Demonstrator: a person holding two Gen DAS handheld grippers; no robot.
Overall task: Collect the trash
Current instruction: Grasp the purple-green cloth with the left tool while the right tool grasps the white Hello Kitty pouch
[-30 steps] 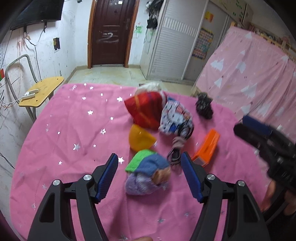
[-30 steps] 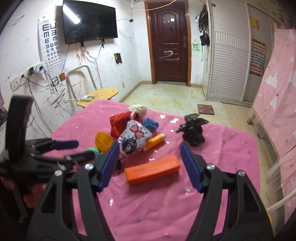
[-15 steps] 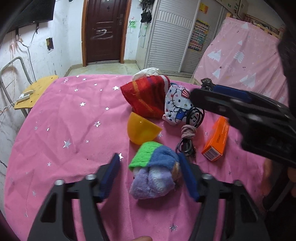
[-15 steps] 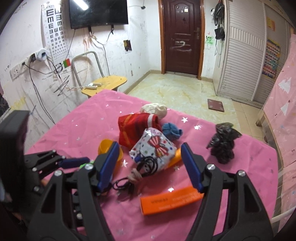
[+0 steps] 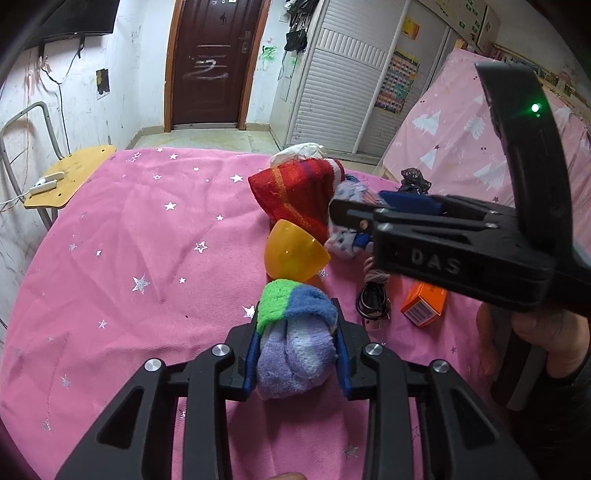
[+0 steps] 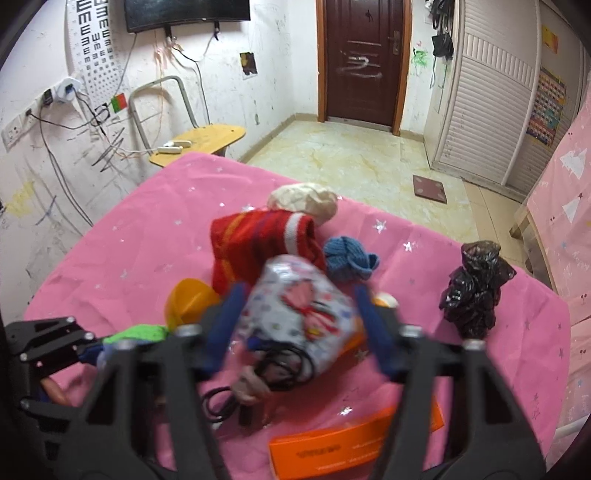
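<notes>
On pink tabletop [image 5: 122, 266]: your left tongs [image 5: 297, 350] clamp rolled sock bundle [image 5: 295, 339], not yet lifted. Your right tongs [image 6: 299, 332] spread wide around patterned pouch [image 6: 299, 314]. No bin visible; nearly everything left.

A lived-in home room: a dark wooden door [image 6: 364, 59], a louvred white wardrobe [image 6: 491, 92], a wall-mounted TV [image 6: 186, 13] beside an eye chart [image 6: 88, 48], scribbled walls, a pink star-print blanket [image 5: 122, 258], and a yellow-seated chair [image 6: 201, 142].
</notes>
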